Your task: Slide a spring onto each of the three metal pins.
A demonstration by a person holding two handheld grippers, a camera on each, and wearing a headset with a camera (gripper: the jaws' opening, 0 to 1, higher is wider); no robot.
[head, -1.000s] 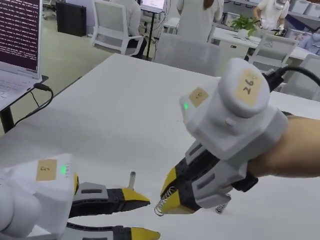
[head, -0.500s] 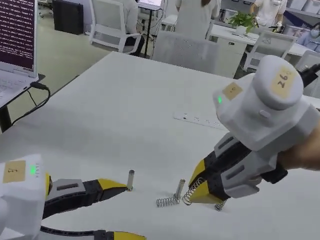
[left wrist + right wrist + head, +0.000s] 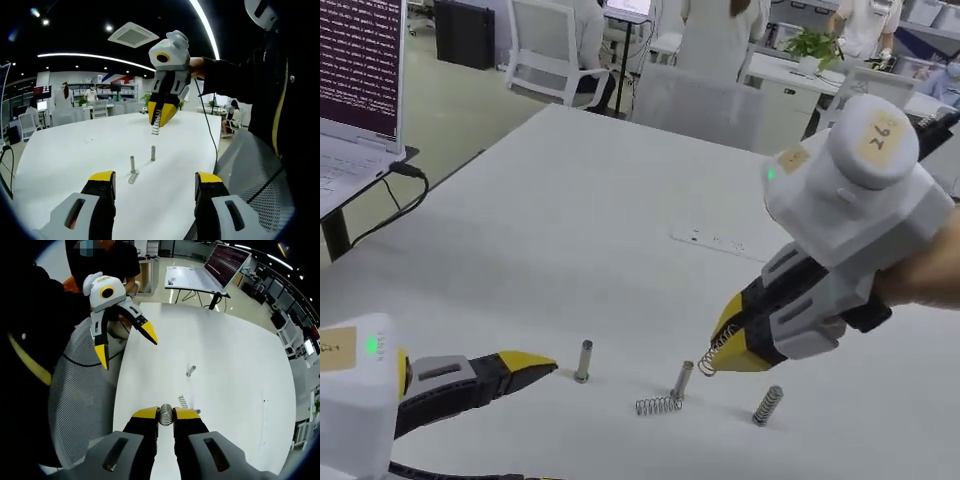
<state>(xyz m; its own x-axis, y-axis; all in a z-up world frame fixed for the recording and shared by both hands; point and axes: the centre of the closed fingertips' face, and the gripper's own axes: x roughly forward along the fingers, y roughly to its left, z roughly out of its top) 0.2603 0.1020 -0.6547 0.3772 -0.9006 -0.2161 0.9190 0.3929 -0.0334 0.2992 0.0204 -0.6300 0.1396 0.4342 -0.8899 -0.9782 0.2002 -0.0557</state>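
Right tool was clamped on a spring, holding it in the air near the middle pin, close to the counter's front edge! A loose spring lay at that pin's foot. Another pin wore one. Left tool gaped apart beside the third pin.

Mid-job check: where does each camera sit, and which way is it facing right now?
Left gripper view: rides the open left gripper, faces the right gripper over the table; a dark sleeve shows.
Right gripper view: rides the right gripper, shut on a spring, faces the left gripper and the person's shirt.
Head view: headset, looking down at both grippers; a forearm shows.
Both gripper views share the loose spring.
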